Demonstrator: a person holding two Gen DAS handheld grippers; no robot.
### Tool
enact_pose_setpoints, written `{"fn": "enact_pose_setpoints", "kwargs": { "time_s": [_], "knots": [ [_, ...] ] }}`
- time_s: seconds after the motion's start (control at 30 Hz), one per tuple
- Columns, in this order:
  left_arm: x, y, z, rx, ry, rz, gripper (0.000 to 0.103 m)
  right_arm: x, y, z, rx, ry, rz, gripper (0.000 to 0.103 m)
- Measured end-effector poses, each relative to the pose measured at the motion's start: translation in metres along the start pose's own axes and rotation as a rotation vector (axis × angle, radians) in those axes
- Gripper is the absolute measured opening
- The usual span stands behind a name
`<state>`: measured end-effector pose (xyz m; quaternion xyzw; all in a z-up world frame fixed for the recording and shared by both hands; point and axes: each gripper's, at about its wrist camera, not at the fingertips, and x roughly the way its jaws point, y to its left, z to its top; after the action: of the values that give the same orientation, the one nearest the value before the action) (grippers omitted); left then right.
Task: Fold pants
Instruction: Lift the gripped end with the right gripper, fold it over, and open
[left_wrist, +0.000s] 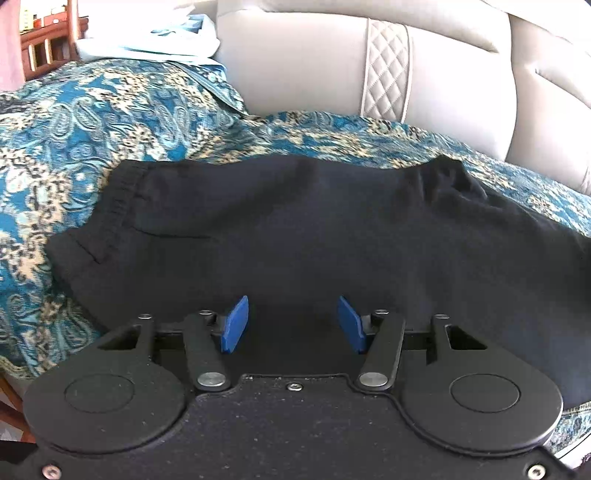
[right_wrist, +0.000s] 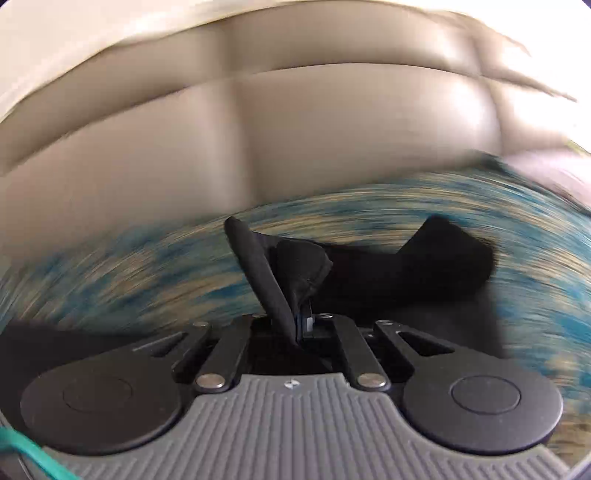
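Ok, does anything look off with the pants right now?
Nothing damaged. The black pants lie mostly flat on the patterned cover, but the right gripper pinches a bunched edge, so that end is crumpled.

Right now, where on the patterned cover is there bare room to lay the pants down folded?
Bare cover shows left of the waistband, and a strip runs between the pants and the sofa back. The middle is taken by the pants; light blue cloth crowds the far left corner.

Motion blur smears the patterned cover (right_wrist: 147, 266) and sofa back (right_wrist: 332, 147).
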<state>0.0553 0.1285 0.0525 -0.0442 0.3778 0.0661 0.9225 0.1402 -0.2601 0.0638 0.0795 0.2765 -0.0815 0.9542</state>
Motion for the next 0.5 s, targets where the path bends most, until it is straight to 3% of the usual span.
{"fn": "enact_pose_setpoints", "kwargs": {
  "time_s": [0.17, 0.27, 0.4, 0.43, 0.5],
  "knots": [
    [-0.012, 0.015, -0.002, -0.047, -0.008, -0.008, 0.052, -0.023, 0.113, -0.040, -0.299, 0.003, 0.227, 0.006],
    [-0.014, 0.021, -0.005, -0.067, 0.002, -0.016, 0.052, -0.040, 0.144, -0.064, -0.396, 0.035, 0.330, 0.006],
    [-0.015, 0.022, -0.009, -0.083, 0.018, -0.030, 0.052, -0.059, 0.162, -0.092, -0.541, 0.026, 0.374, 0.008],
    [-0.015, 0.021, -0.009, -0.086, 0.020, -0.036, 0.052, -0.064, 0.161, -0.094, -0.561, 0.016, 0.384, 0.011],
    [-0.016, 0.018, -0.009, -0.091, 0.023, -0.051, 0.053, -0.071, 0.157, -0.096, -0.583, 0.016, 0.423, 0.040]
  ]
}}
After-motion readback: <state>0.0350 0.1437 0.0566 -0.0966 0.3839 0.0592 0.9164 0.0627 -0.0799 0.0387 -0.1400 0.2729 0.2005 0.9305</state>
